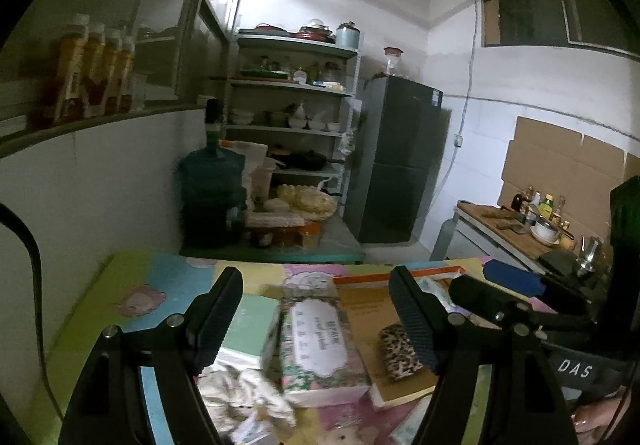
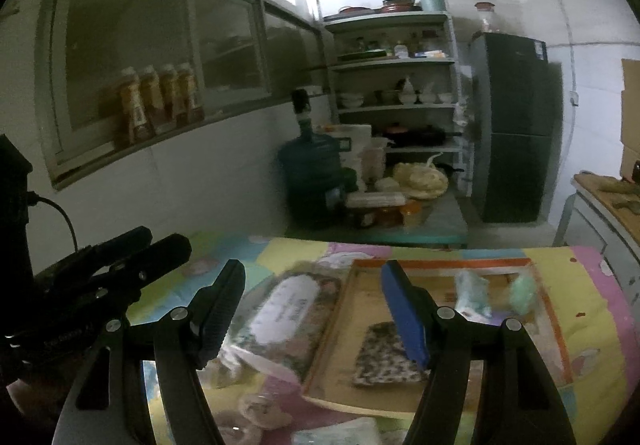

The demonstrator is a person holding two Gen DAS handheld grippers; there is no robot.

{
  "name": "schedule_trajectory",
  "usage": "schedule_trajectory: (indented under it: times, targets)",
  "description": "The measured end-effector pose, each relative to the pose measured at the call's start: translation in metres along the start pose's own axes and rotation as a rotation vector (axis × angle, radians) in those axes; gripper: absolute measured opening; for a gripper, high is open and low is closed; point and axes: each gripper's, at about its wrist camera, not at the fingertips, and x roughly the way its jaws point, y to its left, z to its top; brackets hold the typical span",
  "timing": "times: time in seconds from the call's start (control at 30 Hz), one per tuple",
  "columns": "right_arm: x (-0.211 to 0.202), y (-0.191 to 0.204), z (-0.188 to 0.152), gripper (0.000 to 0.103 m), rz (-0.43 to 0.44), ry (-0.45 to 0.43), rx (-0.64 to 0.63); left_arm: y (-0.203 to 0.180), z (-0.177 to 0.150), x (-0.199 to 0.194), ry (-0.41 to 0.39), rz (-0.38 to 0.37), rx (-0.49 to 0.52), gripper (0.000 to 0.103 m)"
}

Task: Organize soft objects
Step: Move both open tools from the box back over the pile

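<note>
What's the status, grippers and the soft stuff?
Left gripper and right gripper open, nothing held. Leopard-print pouch in wooden tray; floral tissue pack beside it. Nothing blocking.

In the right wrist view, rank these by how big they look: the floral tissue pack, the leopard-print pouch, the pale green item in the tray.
1. floral tissue pack, clearly largest.
2. leopard-print pouch, partly hidden behind the right gripper's finger.
3. pale green item, smallest, though it lies farther from the camera, so its real size is unsure.

Left claw (image 1: 316, 317): jaws spread wide, nothing between them, tilted slightly downward.
Right claw (image 2: 314, 311): jaws spread wide, empty, just right of the left claw, likewise tilted downward.
</note>
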Motion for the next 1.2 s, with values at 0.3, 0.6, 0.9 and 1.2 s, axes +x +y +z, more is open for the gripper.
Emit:
schedule_trajectory:
  times: [0.3, 0.6, 0.9, 1.2]
  targets:
    - [-0.001, 0.041, 0.002, 0.072, 0.041, 0.001, -0.042, 0.024, 0.007, -0.044, -0.048, 0.056, -0.014, 0.075]
    - [-0.017, 0.082, -0.004, 0.072, 0.093, -0.009, -0.074, 0.039, 0.005, -0.094, -0.081, 0.110, -0.013, 0.075]
    - [-0.031, 0.107, -0.018, 0.072, 0.115, -0.007, -0.091, 0.047, -0.007, -0.131, -0.092, 0.144, 0.014, 0.075]
    - [-0.032, 0.110, -0.046, 0.072, 0.064, 0.019, -0.065, 0.069, -0.042, -0.122, -0.048, 0.077, 0.008, 0.075]
